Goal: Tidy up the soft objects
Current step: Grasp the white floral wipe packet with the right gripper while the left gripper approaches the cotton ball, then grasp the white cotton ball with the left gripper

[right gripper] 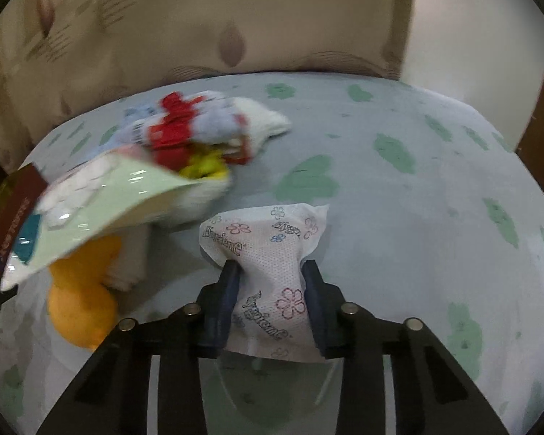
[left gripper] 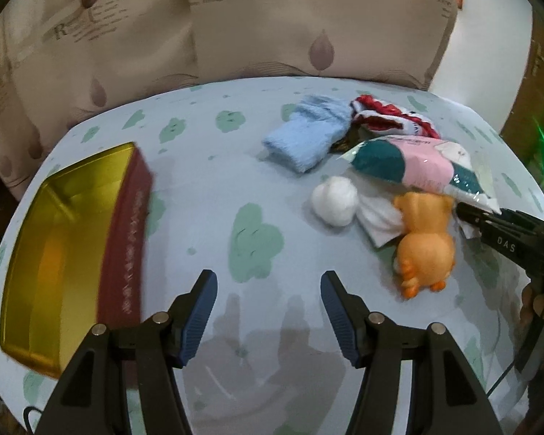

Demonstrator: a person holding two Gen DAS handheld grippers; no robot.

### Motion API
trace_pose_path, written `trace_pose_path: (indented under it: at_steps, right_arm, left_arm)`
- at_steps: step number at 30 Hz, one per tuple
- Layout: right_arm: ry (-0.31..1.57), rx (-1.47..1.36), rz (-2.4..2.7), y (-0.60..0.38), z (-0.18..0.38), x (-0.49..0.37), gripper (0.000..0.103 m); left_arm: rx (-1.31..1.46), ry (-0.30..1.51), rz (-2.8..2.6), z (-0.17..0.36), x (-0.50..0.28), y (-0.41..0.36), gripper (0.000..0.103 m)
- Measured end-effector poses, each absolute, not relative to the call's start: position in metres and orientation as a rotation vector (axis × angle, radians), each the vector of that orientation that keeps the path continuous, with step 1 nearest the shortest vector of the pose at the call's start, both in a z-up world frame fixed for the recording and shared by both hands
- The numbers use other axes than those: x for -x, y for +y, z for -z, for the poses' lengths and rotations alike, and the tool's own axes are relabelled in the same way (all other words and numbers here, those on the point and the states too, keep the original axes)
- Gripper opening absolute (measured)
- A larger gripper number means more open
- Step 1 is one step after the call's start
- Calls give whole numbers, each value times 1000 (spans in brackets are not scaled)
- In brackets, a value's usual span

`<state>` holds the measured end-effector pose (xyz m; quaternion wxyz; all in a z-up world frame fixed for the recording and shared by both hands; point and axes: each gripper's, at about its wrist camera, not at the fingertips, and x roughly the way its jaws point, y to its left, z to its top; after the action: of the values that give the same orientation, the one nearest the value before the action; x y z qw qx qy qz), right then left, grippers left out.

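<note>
The worktop [left gripper: 206, 166] is seen ahead of the empty, spread left tongs [left gripper: 268, 290]. A soft, light tissue pack [right gripper: 272, 272], judged easily crushed, is pinched at mid-length by the clenched right tongs [right gripper: 272, 272].

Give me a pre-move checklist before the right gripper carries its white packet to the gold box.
1. Right gripper grip: pads pinch the white flower-print packet at its middle, ok.
2. Packet clear of the tablecloth: cannot tell.
3. Left gripper: open, nothing between its fingers, ok.
4. Gold box: open top, the interior in view is bare, ok.
5. Path toward the box: orange plush toy and white puffball lie between, not ok for a low sweep.
6. Left gripper hangs near the box's red side, possibly in the way: cannot tell.
</note>
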<state>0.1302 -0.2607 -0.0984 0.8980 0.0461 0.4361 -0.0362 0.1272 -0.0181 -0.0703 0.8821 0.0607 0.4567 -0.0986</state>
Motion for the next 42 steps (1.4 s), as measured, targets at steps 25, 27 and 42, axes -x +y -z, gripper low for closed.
trace_pose_path:
  at_steps: [25,27,42]
  right_arm:
    - [896,-127,155,-300,103,-131,34]
    - [896,-122,155,-299,103,-131,34]
    - [897,-111,158,-298,103,-131,34]
  left_arm:
    - [-116,982,304,91,-196,-72,61]
    - [-110,992,306,95,-198,-72,61]
    - [-65,994,298,81,-189,-57,24]
